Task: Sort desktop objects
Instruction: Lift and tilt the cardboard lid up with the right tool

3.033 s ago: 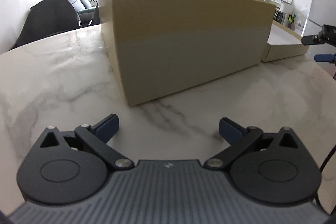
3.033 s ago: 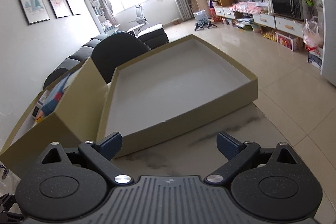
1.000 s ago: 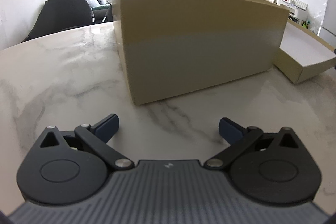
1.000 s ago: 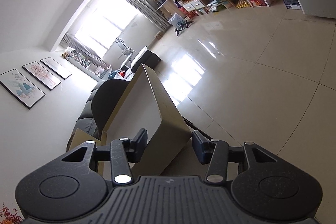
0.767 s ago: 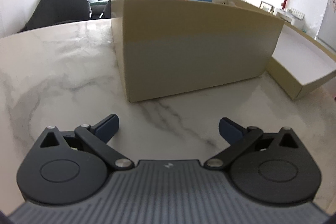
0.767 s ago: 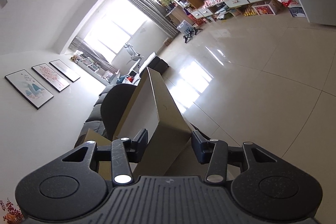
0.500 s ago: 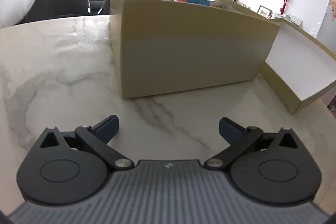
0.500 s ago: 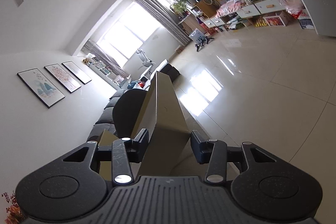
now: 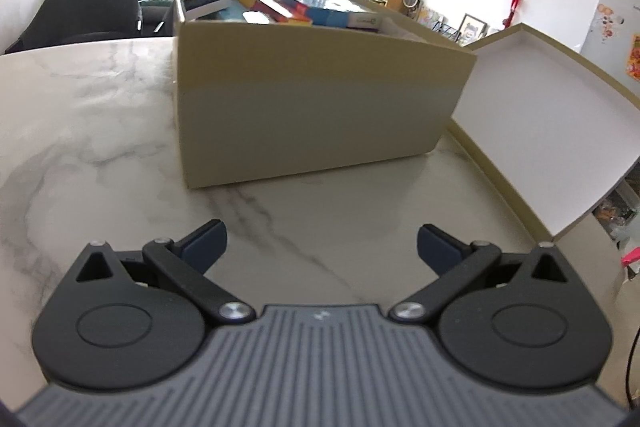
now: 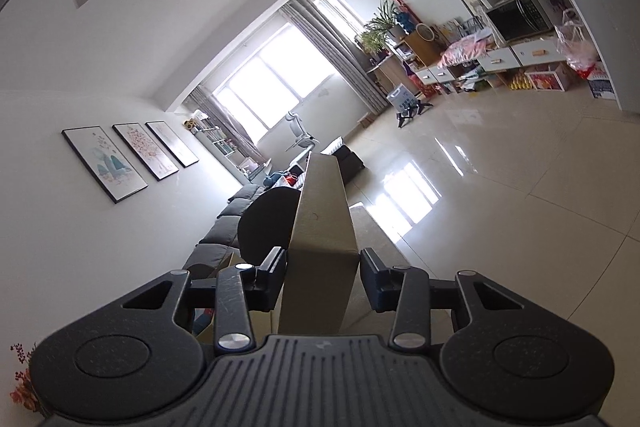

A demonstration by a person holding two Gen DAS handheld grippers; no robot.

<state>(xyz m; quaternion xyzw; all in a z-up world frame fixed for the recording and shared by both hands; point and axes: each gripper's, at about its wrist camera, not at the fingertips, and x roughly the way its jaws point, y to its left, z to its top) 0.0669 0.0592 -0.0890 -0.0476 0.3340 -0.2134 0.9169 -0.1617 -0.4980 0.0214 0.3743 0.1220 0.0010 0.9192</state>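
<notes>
cardboard box (image 9: 312,115) holds books (image 9: 316,7); right fingers (image 10: 272,277) clamp lid (image 9: 552,131), left fingers (image 9: 206,245) apart.

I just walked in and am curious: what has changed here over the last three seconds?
The right gripper closed on the box lid and tipped it up off the marble table. The left gripper stayed open and empty; the filled box stayed put.

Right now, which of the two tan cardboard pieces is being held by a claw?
The shallow lid, white inside and tilted up off the table, held at its edge by the right claw. The deep box full of books stands untouched.
</notes>
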